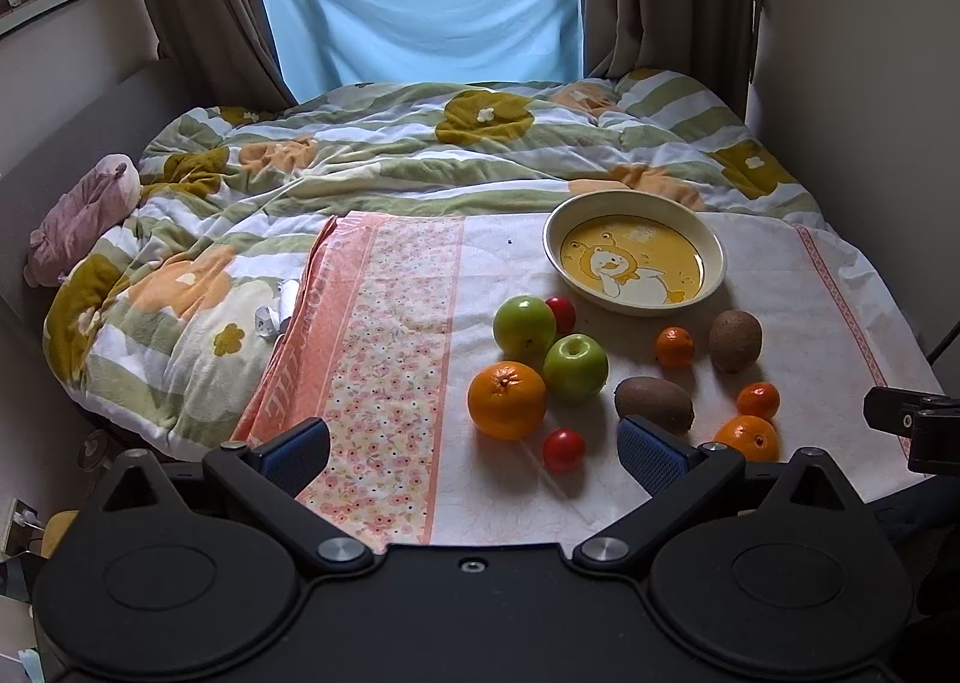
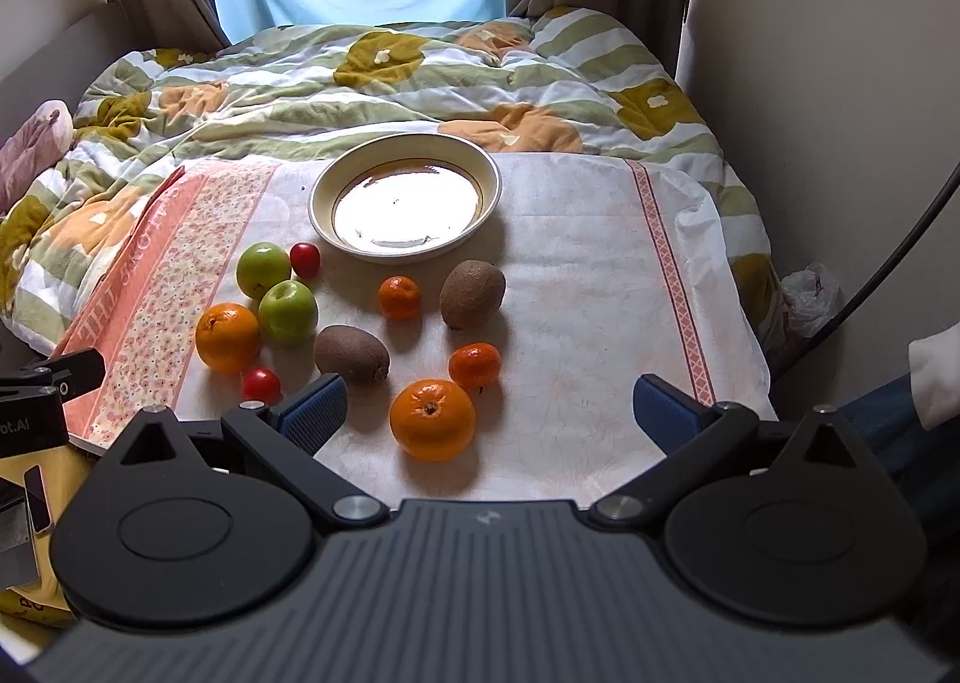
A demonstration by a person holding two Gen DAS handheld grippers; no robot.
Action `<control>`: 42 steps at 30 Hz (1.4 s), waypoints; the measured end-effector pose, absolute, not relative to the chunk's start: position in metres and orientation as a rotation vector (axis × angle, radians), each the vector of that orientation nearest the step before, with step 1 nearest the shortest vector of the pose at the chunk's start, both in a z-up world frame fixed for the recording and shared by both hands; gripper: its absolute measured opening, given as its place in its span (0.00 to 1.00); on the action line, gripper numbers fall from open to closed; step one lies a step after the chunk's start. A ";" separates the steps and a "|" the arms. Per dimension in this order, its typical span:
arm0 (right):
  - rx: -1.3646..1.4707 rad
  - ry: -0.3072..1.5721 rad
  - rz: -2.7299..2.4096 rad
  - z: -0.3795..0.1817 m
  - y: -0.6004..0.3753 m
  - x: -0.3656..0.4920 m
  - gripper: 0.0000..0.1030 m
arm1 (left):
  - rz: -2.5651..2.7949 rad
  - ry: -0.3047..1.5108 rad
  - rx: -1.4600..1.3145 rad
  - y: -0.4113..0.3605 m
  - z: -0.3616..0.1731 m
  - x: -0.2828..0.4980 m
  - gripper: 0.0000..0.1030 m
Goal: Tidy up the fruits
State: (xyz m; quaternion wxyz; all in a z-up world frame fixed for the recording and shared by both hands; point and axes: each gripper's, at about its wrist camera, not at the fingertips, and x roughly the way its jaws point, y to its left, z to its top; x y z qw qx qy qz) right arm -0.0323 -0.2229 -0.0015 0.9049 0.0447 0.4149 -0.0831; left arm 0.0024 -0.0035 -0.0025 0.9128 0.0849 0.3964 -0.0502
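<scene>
Both tongs [image 1: 474, 452] [image 2: 489, 410] gape; fuzzy oval kiwis [image 2: 352, 353] untouched.

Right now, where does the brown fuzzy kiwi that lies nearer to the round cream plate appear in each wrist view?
Left wrist view: the brown fuzzy kiwi is right of centre, just below the plate's right edge.
Right wrist view: the same kiwi is at centre, below the plate's lower right rim.
Shared landmark: the round cream plate, with a small orange mandarin just left of the kiwi.
</scene>
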 end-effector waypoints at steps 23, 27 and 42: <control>0.093 0.852 -0.150 -0.001 -0.223 -0.034 1.00 | -0.094 0.806 0.185 -0.008 -0.001 -0.004 1.00; 0.094 0.847 -0.145 0.002 -0.221 -0.035 1.00 | -0.097 0.804 0.174 -0.009 -0.001 -0.005 1.00; 0.096 0.843 -0.141 0.003 -0.221 -0.034 1.00 | -0.103 0.809 0.164 -0.008 -0.003 -0.007 1.00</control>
